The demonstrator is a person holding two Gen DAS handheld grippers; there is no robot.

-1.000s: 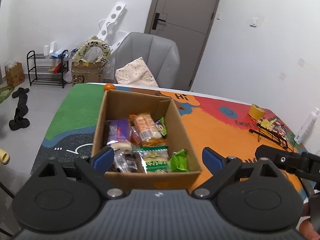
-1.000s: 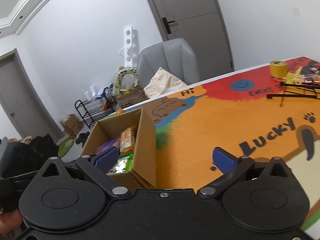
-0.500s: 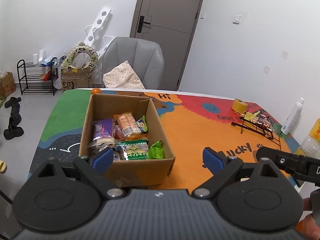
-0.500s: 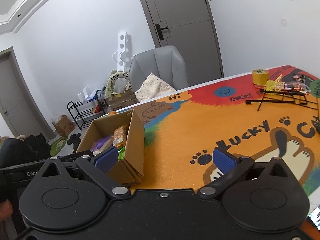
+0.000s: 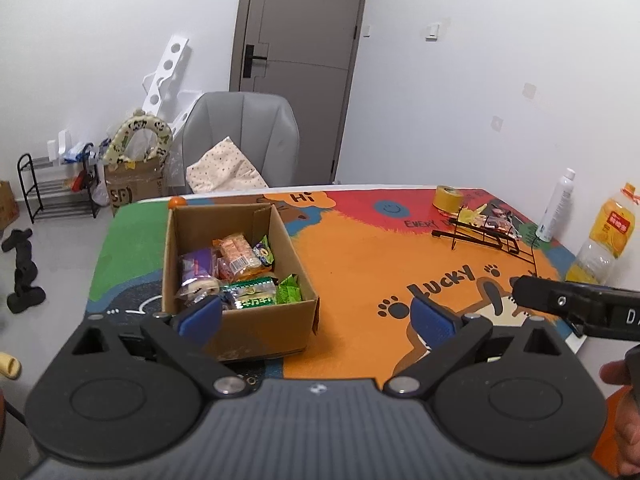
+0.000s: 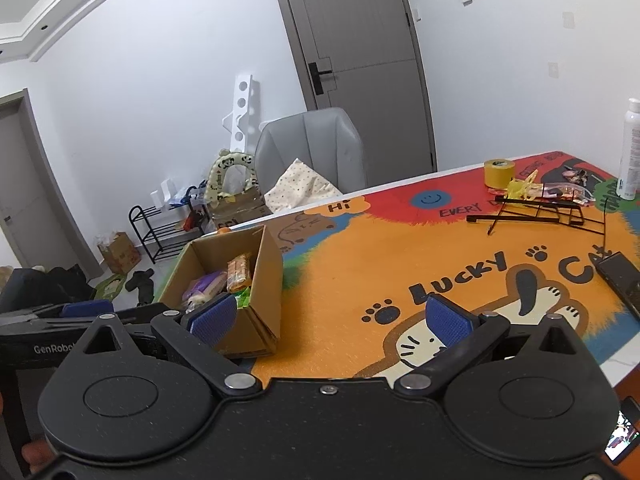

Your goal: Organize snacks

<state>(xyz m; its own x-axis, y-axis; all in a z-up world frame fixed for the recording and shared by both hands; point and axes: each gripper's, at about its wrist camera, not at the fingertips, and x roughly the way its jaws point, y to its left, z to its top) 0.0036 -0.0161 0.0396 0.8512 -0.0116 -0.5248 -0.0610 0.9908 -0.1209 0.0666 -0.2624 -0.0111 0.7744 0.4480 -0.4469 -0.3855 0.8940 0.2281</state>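
Here we see the left hand-held gripper (image 5: 316,318) with its jaws opening wide and nothing between them; the right hand-held gripper (image 6: 328,318) likewise stands wide and empty. The cardboard box (image 5: 236,280) of snack packets (image 5: 240,264) sits on the tabletop (image 5: 360,272) ahead of the left hand-held gripper's left finger, and ahead-left of the right one. We judge one risk: a low reach could catch the box's near wall and shove or tip it. Loose snacks by the black wire rack (image 6: 536,210), far ahead-right, could be missed. The right view alone shows a dark phone-like slab (image 6: 620,280) at the tabletop's right; the left view alone shows an orange-labelled bottle (image 5: 600,240).
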